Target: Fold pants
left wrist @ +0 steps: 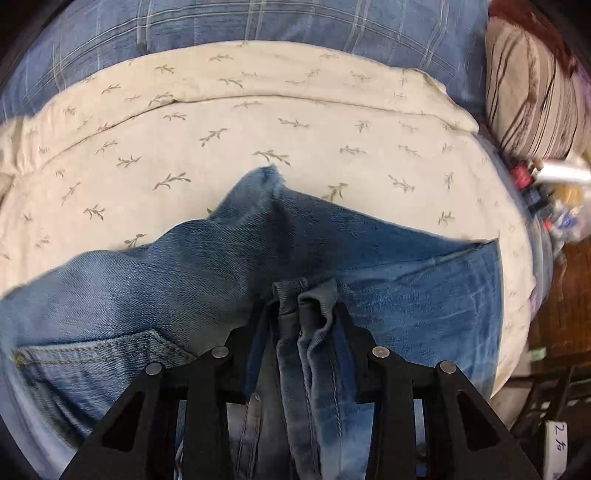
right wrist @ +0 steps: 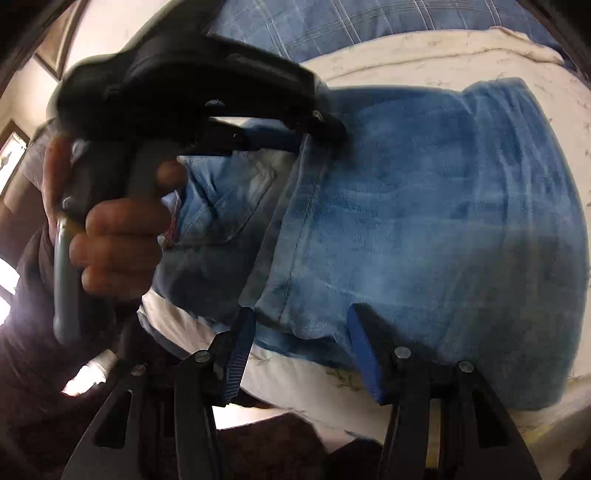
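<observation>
Blue denim pants [left wrist: 406, 280] lie on a cream leaf-print sheet [left wrist: 221, 129], partly folded over themselves, a back pocket [left wrist: 110, 350] at the lower left. My left gripper [left wrist: 304, 302] is shut on a bunched fold of the pants and lifts it. In the right wrist view the pants [right wrist: 424, 206] spread across the bed. My right gripper [right wrist: 301, 321] is open, its blue-padded fingers [right wrist: 236, 354] straddling the near edge of the denim. The left gripper's body and the hand holding it [right wrist: 122, 236] show at the left of that view.
A blue plaid blanket [left wrist: 295, 26] lies behind the sheet. A striped pillow [left wrist: 528, 92] and small clutter [left wrist: 546, 192] sit at the right, beside a wooden floor [left wrist: 569, 295]. The bed's near edge [right wrist: 314, 406] is below my right gripper.
</observation>
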Demonstrator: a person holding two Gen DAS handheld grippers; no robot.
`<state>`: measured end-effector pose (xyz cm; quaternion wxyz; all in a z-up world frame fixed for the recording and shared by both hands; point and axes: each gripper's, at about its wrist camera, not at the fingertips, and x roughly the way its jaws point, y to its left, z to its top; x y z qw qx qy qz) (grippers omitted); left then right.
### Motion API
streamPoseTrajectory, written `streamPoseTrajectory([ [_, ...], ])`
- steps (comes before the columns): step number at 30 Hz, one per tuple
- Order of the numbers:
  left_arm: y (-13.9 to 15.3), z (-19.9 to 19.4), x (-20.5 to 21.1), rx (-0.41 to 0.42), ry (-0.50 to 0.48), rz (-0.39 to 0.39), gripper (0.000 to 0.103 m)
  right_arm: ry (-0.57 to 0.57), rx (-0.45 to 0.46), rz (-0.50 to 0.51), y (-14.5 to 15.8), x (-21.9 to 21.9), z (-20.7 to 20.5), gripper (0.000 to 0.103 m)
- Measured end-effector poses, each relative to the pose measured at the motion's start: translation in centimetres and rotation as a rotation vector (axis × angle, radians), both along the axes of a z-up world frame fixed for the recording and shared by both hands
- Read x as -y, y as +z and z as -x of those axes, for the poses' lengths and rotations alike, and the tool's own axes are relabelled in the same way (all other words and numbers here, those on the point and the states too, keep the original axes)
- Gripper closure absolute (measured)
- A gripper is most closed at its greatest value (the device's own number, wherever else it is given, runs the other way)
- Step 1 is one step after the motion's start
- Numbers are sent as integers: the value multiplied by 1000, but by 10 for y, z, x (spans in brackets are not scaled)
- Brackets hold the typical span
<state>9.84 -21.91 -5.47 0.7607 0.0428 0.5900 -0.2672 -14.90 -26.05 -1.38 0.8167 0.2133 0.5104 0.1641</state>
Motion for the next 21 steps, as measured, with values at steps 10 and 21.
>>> streamPoseTrajectory([
  [10,76,-2,-131,-17,51,222,64,-91,78,-12,42,9,23,42],
  [21,69,-22,-348,-131,402,338,47,288,269,329,74,-138,6,26],
])
